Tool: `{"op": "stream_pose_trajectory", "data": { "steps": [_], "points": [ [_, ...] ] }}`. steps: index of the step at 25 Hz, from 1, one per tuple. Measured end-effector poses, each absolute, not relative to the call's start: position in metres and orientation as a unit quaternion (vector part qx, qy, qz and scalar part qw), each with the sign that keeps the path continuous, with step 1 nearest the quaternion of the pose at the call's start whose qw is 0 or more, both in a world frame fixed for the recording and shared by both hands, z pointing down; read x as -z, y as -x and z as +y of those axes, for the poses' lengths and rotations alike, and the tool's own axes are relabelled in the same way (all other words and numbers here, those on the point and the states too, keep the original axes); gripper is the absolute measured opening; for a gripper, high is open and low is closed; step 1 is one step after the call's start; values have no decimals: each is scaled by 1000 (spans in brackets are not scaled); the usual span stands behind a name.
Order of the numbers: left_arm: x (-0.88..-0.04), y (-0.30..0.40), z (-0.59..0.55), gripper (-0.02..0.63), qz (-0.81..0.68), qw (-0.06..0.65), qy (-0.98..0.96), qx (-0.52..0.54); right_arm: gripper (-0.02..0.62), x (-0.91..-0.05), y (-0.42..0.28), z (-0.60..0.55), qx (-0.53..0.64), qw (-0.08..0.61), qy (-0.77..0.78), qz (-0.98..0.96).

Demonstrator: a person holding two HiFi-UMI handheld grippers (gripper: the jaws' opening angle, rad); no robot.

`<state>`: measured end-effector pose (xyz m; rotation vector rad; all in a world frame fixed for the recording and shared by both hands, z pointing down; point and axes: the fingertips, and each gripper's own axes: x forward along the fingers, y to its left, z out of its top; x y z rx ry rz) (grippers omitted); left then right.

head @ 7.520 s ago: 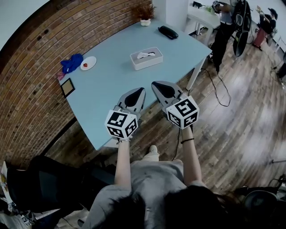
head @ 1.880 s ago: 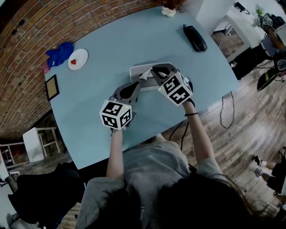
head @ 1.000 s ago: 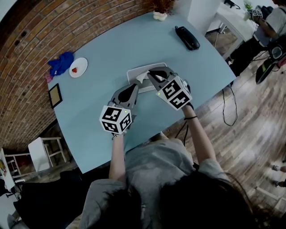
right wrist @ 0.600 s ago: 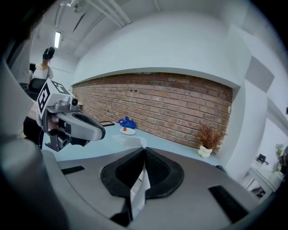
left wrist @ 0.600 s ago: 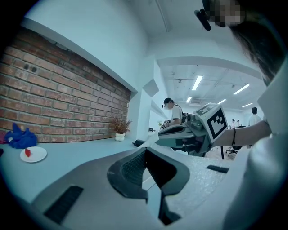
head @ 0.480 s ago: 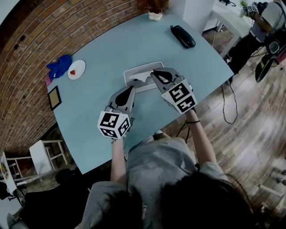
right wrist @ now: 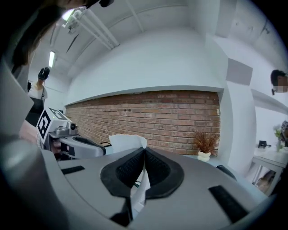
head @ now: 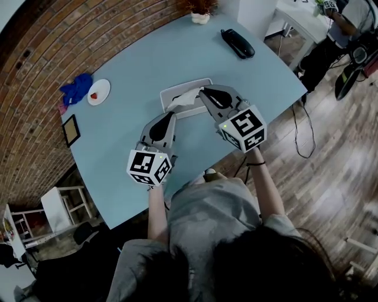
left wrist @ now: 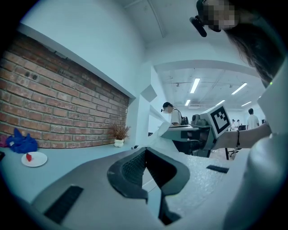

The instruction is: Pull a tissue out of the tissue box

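A pale tissue box [head: 177, 88] lies on the light blue table [head: 136, 65]. My right gripper [head: 202, 91] hangs over the box's right half and is shut on a white tissue [head: 186, 97] that stretches up out of the slot. In the right gripper view the tissue [right wrist: 128, 141] stands up past the closed jaws [right wrist: 144, 152] and hangs between them. My left gripper [head: 169, 114] is just in front of the box's near left corner, level, its jaws meeting at the tip [left wrist: 144, 152] with nothing gripped. From the left gripper view, the tissue [left wrist: 158, 134] rises toward the right gripper.
A black case [head: 237, 42] and a potted plant [head: 199, 14] sit at the table's far end. A white plate [head: 98, 92], blue cloth [head: 75, 87] and small frame [head: 70, 130] lie at the left by the brick wall. People stand at the top right.
The right gripper has lifted and drawn back toward me with the tissue, pulling more of it out of the box. The left gripper has eased back a little.
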<state>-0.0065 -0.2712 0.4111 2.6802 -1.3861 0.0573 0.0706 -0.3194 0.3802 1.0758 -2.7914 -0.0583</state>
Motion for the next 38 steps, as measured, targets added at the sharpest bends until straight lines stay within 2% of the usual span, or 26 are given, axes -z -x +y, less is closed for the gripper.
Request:
{"op": "stream_pose_trajectory", "data": {
  "steps": [16,38],
  "points": [
    [-378,3,-257,3,-457,23,-889,6,2,-355,-76,-296,-8,-16,-347,-938],
    [-366,2,-249,3,-463,4,-886,15,2,-358,-83,-285,7,-21,-343,-939]
  ]
}}
